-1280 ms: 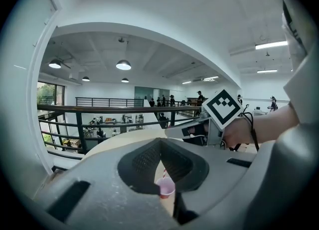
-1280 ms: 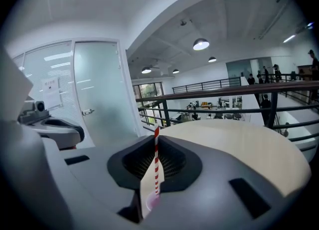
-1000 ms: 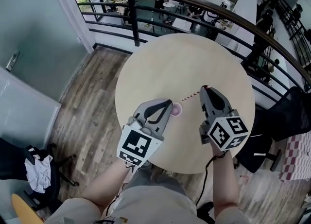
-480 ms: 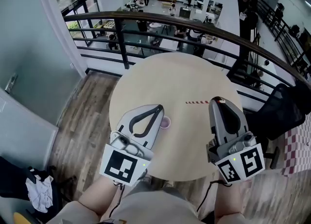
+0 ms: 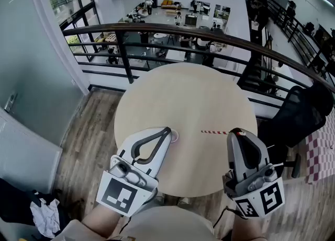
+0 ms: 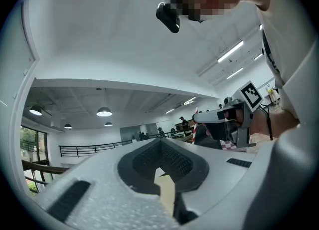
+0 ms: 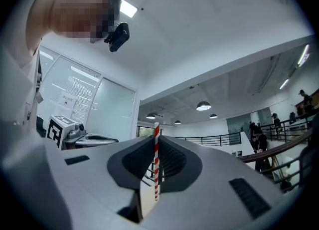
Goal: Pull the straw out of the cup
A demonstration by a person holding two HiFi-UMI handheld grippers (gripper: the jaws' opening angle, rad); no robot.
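A small pink cup [image 5: 175, 137] stands on the round pale wooden table [image 5: 183, 93], half hidden under the tip of my left gripper [image 5: 168, 129]. That gripper's jaws meet at the tip, and I see nothing between them in the left gripper view [image 6: 160, 141]. My right gripper [image 5: 236, 132] is shut on one end of a red-and-white striped straw [image 5: 213, 132]. The straw sticks out level to the left, clear of the cup. In the right gripper view the straw [image 7: 156, 159] sits pinched between the jaws [image 7: 156, 141]. Both grippers hang well above the tabletop.
A dark metal railing [image 5: 157, 28] curves behind the table, with a lower floor of desks beyond it. A black office chair [image 5: 303, 114] stands at the right. Wood flooring [image 5: 89, 130] lies to the left, with a white cloth [image 5: 44, 216] at the bottom left.
Both grippers have risen toward the camera and drawn back. The straw, whose far end was at the cup, has moved right with the right gripper and now hangs free of it.
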